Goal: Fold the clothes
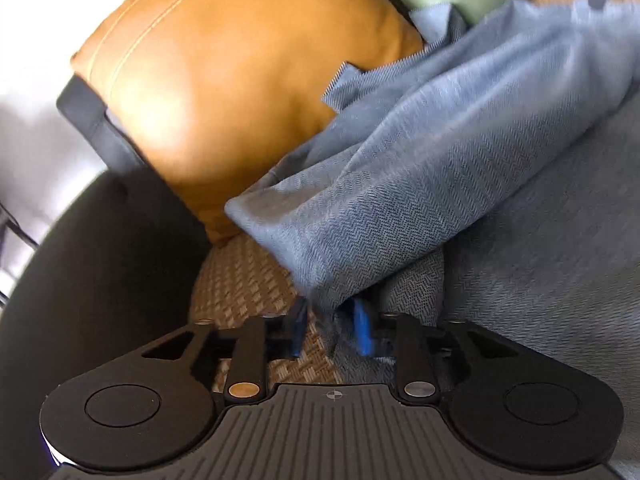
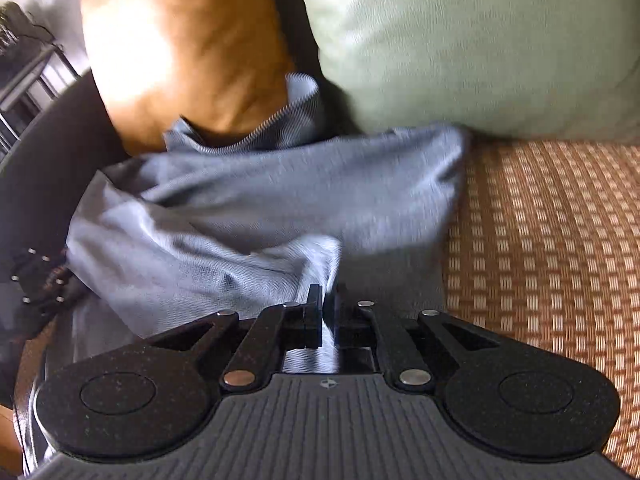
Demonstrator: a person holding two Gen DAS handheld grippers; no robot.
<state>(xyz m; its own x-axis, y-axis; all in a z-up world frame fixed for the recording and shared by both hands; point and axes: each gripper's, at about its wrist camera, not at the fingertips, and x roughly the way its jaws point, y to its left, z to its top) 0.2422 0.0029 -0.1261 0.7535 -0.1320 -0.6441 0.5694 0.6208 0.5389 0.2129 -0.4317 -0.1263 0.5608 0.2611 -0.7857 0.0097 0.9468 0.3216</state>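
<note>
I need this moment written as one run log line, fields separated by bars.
step: folding | item: blue-grey garment on woven seat | right gripper: jaws pinching the garment | left gripper: jaws apart, cloth between

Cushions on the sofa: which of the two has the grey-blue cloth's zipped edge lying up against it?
The tan leather-look cushion, on the left. The garment and its zip edge rest against its lower part; the green cushion stands to its right.
</note>
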